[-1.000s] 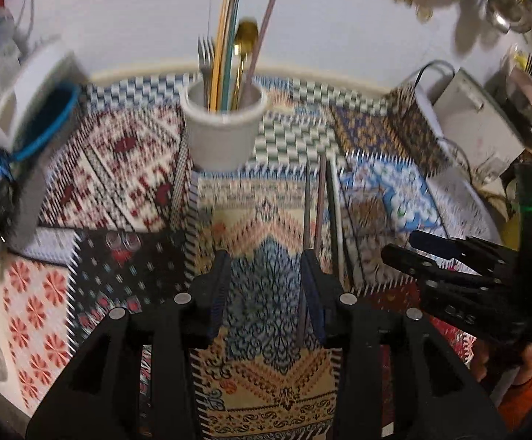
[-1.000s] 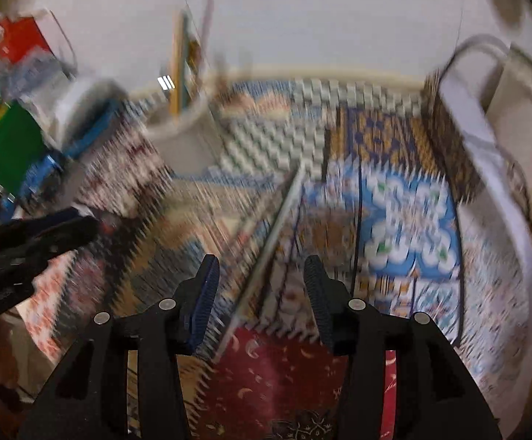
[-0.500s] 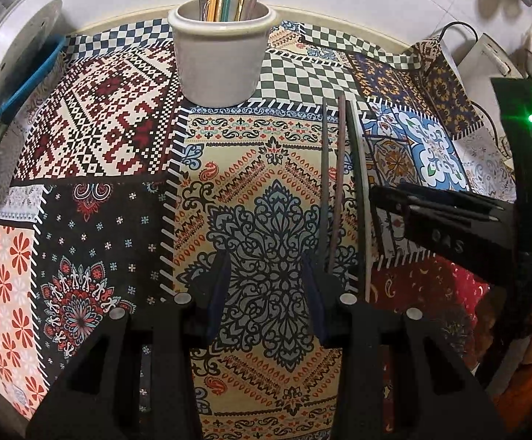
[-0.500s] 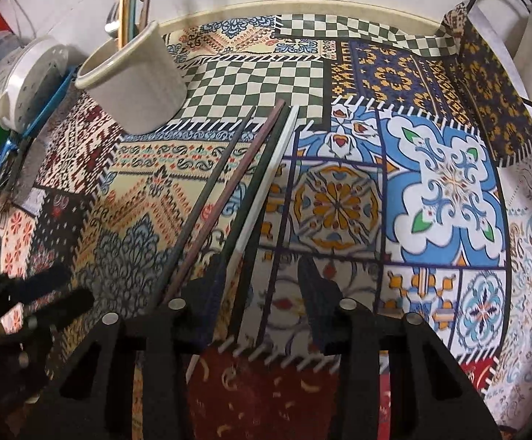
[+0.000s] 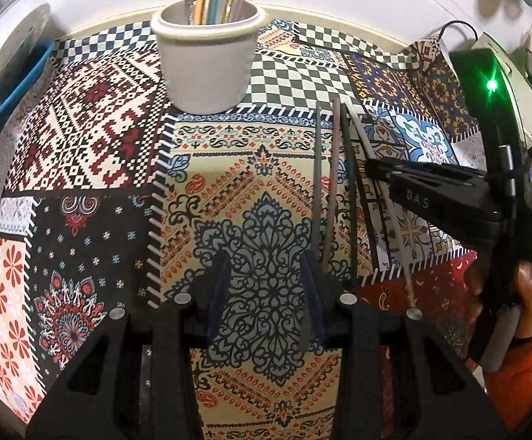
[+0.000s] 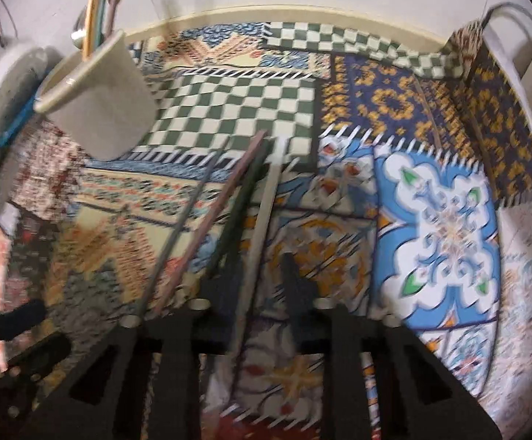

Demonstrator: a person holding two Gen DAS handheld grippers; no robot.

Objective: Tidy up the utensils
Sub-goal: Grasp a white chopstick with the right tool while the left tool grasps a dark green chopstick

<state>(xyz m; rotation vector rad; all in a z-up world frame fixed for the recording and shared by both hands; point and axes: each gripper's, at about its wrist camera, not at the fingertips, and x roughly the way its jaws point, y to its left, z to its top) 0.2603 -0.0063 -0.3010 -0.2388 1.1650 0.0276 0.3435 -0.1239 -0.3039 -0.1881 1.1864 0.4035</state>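
Four loose chopsticks lie side by side on the patchwork cloth, in front of and just right of the white cup, which stands upright holding a fork and other utensils. The left gripper hovers with fingers apart, empty, near their close ends. The right gripper, also spread, straddles the whitish stick, not clamped.

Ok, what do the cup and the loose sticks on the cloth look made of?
Cup: looks like matte ceramic or stoneware, off-white with a thick rolled rim, though plastic is possible. Sticks: thin, straight, dull grey, pinkish, dark green and white; probably coated metal or plastic chopsticks or straws. Cloth: printed patchwork fabric.
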